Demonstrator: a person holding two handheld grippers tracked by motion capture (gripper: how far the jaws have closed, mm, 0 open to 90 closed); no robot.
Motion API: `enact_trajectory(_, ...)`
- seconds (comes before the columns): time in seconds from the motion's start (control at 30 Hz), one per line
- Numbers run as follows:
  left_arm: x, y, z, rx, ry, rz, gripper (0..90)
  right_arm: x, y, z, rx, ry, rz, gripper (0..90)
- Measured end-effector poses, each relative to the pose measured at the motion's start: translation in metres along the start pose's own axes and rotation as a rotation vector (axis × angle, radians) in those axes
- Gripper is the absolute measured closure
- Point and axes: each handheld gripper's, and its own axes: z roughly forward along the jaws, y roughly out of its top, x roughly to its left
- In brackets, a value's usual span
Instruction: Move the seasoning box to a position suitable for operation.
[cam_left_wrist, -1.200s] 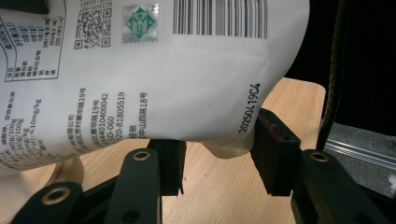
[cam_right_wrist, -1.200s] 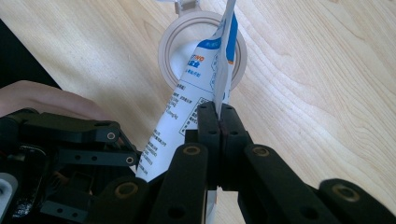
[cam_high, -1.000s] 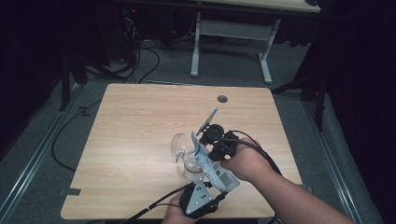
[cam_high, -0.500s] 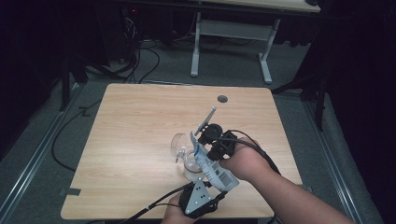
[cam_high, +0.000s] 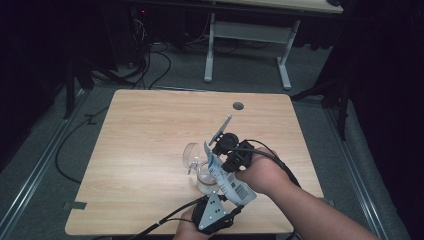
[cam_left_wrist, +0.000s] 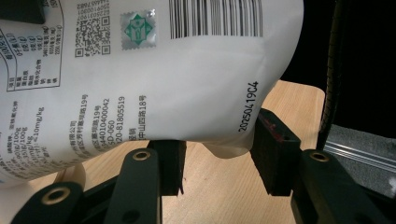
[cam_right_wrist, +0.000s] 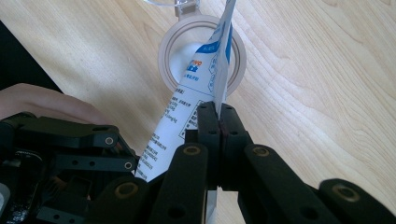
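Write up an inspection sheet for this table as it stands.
Surface: pale wooden table with a round grommet hole near the far edge.
Job's things: white printed pouch tilted, its top corner over the open jar; the clear lid hangs open at the jar's far side.
Clutter: nothing seen.
Grippers: right gripper shut on the pouch's edge; left gripper under the pouch's bottom, one of its fingers at the pouch's lower corner; whether they press it is unclear.
Cables: a black cable trails from the left gripper off the near edge; more cables lie on the floor.
Surroundings: dark room, grey floor, a white desk frame behind the table.
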Motion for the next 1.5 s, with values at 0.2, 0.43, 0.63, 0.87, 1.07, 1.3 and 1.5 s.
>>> enact_trajectory(0.2, -0.0001, 0.0002, 0.0, -0.004, 0.0, -0.003, 58.3, 0.0002, 0.0, -0.0003, 0.0, -0.001, 0.0, 90.0)
enact_trajectory(0.43, 0.0003, 0.0008, -0.0006, -0.009, 0.0, -0.004, 58.3, 0.0007, 0.0005, -0.0015, -0.006, -0.002, -0.002, 90.0)
enact_trajectory(0.63, 0.0, 0.0005, -0.0004, -0.008, -0.002, -0.004, 58.3, 0.0008, 0.0003, -0.0009, -0.004, -0.001, 0.0, 90.0)
enact_trajectory(0.87, -0.0002, 0.0009, -0.0003, -0.008, -0.002, 0.001, 58.3, 0.0001, -0.0001, -0.0011, -0.005, 0.003, -0.008, 90.0)
enact_trajectory(1.07, 0.0001, 0.0019, 0.0002, -0.008, -0.003, -0.001, 58.4, -0.001, -0.0006, -0.0018, -0.008, 0.006, -0.011, 90.0)
enact_trajectory(1.3, 0.0013, 0.0032, -0.0002, -0.011, -0.003, -0.007, 58.3, -0.0012, 0.001, -0.002, -0.011, 0.004, -0.02, 90.0)
enact_trajectory(1.5, 0.0013, 0.003, -0.0007, -0.01, -0.003, -0.006, 57.8, 0.0001, 0.0027, -0.0009, -0.009, 0.003, -0.014, 90.0)
